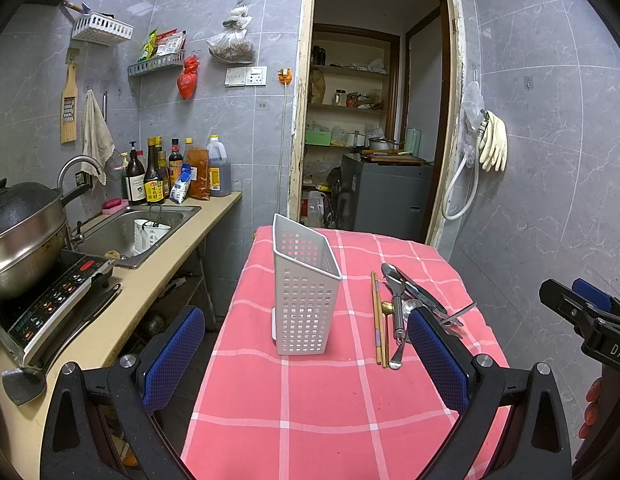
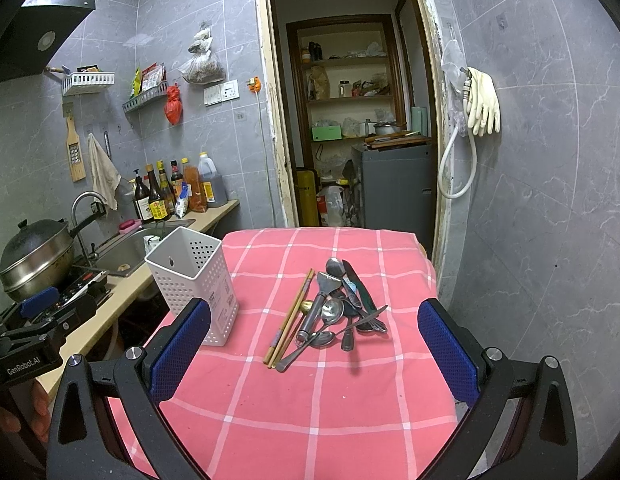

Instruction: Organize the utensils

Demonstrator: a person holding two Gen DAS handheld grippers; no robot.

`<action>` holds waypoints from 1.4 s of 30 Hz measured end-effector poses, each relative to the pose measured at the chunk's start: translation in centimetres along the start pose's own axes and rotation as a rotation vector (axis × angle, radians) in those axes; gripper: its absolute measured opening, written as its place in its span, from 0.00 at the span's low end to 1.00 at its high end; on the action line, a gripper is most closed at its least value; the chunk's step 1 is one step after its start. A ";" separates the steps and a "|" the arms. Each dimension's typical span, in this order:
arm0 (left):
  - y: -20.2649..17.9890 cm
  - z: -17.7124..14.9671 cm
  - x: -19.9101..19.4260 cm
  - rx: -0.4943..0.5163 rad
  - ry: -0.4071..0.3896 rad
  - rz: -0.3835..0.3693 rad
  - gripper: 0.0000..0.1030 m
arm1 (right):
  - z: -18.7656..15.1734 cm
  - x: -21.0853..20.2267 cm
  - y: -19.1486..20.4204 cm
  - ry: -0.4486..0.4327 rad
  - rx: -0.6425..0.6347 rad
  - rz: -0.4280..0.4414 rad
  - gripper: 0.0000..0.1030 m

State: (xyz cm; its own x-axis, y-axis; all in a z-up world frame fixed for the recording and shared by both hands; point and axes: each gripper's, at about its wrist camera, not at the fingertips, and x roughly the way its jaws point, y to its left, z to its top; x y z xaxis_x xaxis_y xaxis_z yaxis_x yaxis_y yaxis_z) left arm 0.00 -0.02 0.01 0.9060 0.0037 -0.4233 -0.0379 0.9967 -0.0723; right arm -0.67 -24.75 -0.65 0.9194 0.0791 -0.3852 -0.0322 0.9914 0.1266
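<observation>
While both hover, left gripper (image 1: 306,356) and right gripper (image 2: 314,352) gape empty.

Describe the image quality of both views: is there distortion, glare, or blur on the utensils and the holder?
Left wrist view: strong fisheye bending at the door frame, dark corners; the white perforated holder is sharp, evenly lit. Right wrist view: same curvature; the metal utensil pile shows small highlights without strong glare, the chopsticks are sharp, shadows on the pink checked tablecloth are soft.
</observation>
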 end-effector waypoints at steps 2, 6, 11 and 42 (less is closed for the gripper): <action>0.0 0.0 0.0 0.000 -0.001 0.000 0.99 | 0.0 0.0 0.0 0.000 0.000 0.001 0.99; 0.0 0.0 0.0 0.000 0.000 0.000 0.99 | 0.0 0.1 0.0 0.001 0.001 0.001 0.99; 0.0 0.0 0.0 0.000 0.000 0.001 0.99 | 0.0 0.1 0.0 0.001 0.001 0.001 0.99; 0.0 0.0 0.0 0.002 0.002 0.001 0.99 | 0.1 0.3 0.2 0.003 0.003 0.001 0.99</action>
State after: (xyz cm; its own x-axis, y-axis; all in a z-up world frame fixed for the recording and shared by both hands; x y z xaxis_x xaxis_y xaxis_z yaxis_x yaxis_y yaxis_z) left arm 0.00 -0.02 0.01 0.9052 0.0047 -0.4249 -0.0381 0.9968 -0.0703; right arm -0.37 -24.59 -0.61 0.9183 0.0807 -0.3877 -0.0323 0.9910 0.1297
